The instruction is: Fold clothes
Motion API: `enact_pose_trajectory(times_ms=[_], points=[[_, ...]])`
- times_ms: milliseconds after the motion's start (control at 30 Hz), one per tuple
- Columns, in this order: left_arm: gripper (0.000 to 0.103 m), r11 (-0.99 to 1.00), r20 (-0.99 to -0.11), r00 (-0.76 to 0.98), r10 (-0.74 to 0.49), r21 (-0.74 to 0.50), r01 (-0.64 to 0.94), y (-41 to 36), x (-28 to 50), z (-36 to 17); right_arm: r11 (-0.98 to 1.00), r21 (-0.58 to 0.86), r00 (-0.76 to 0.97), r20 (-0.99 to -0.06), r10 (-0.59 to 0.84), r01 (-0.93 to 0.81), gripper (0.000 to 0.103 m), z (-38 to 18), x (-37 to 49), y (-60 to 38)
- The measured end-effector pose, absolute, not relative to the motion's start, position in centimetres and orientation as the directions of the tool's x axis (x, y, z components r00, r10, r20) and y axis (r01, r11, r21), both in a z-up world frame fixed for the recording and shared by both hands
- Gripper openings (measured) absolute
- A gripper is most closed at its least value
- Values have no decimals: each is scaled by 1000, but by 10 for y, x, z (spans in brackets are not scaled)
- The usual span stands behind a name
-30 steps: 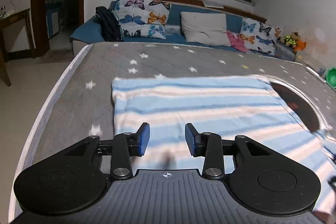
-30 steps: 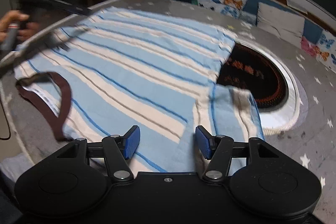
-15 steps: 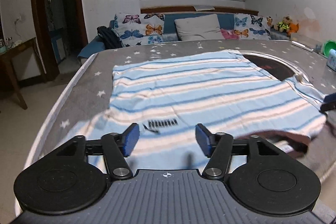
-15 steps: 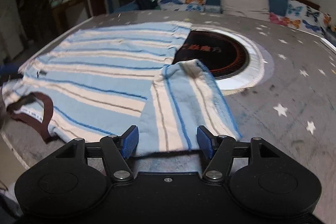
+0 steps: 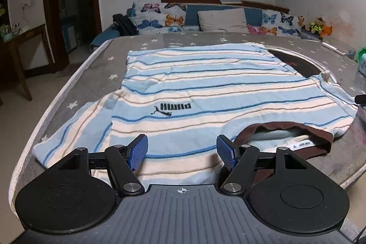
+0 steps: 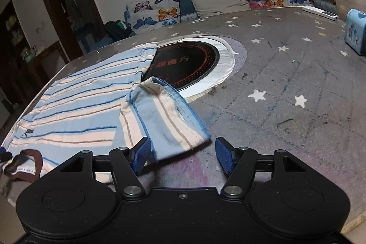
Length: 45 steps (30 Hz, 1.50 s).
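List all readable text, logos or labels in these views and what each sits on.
"PUMA" with a leaping-cat logo, seen upside down: chest of the striped shirt.
Neck label inside the brown collar: print too small to read.
Red characters on the round black cooktop: too blurred to read.

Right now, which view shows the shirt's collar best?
The left wrist view: the brown collar lies open with its label readable, just right of the left gripper. The right wrist view catches only part of the collar at its lower left edge, partly blurred.

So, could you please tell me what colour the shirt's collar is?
Dark brown collar, clearest in the left wrist view.
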<state>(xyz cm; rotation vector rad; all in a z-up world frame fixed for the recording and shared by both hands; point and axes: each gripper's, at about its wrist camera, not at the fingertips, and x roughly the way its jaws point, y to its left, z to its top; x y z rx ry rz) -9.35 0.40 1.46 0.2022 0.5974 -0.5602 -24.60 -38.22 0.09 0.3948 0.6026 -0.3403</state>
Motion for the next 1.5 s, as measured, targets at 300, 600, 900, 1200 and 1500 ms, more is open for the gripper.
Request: enact_pose_trajectory(times_ms=[300, 600, 900, 1200, 1500], points=[[69, 843, -580, 692, -429, 18, 538, 9, -91, 15, 860, 283, 798, -566, -209, 426, 9, 5, -244, -382], [69, 845, -578, 693, -432, 8, 534, 13, -92, 17, 928, 291, 887, -456, -80, 233, 8, 46, -230, -344], [70, 853, -571, 701, -427, 2, 522, 21, -94, 20, 958, 287, 844, -517, 143, 13, 8, 28, -174, -288], [73, 869, -563, 715, -415, -14, 494, 34, -90, 24, 968, 250, 779, -600, 183, -35, 24, 17, -165, -277], [74, 893, -563, 731, -386, -30, 448, 51, -81, 26, 990, 136, 806, -590, 44, 45, 24, 34, -129, -302]])
